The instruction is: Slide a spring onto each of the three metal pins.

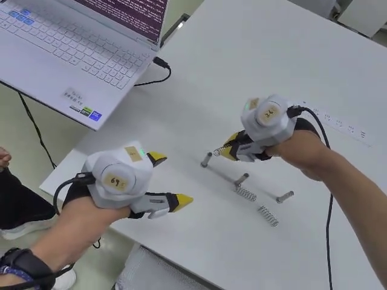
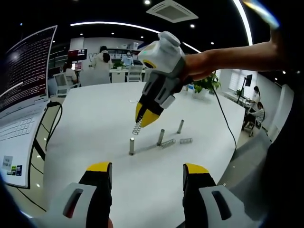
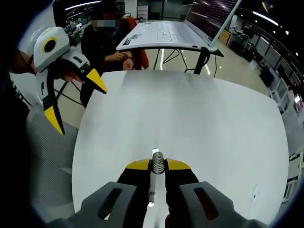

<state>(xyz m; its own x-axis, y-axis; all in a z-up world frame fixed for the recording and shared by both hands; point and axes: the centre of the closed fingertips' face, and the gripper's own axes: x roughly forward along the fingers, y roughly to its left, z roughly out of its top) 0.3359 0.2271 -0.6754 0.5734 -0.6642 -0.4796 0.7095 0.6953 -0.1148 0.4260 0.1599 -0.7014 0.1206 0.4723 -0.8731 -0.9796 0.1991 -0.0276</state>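
Note:
Three short metal pins stand on the white table: the left pin [image 1: 206, 159], the middle pin [image 1: 241, 179] and the right pin [image 1: 284, 196]. My right gripper [image 1: 231, 151] is shut on a spring [image 1: 219, 151] and holds it just above and right of the left pin [image 2: 131, 145]. The right gripper view has that spring [image 3: 157, 163] pinched between the yellow tips. Two more springs [image 1: 245, 193] [image 1: 268, 215] lie flat near the middle and right pins. My left gripper [image 1: 169, 179] hovers open to the left of the pins, holding nothing.
An open laptop [image 1: 78, 48] sits at the back left, overhanging the table, with a black cable [image 1: 154, 75] plugged into its side. The table's near edge [image 1: 181, 266] runs just below my left hand. A seated person [image 3: 111, 45] is beyond the table.

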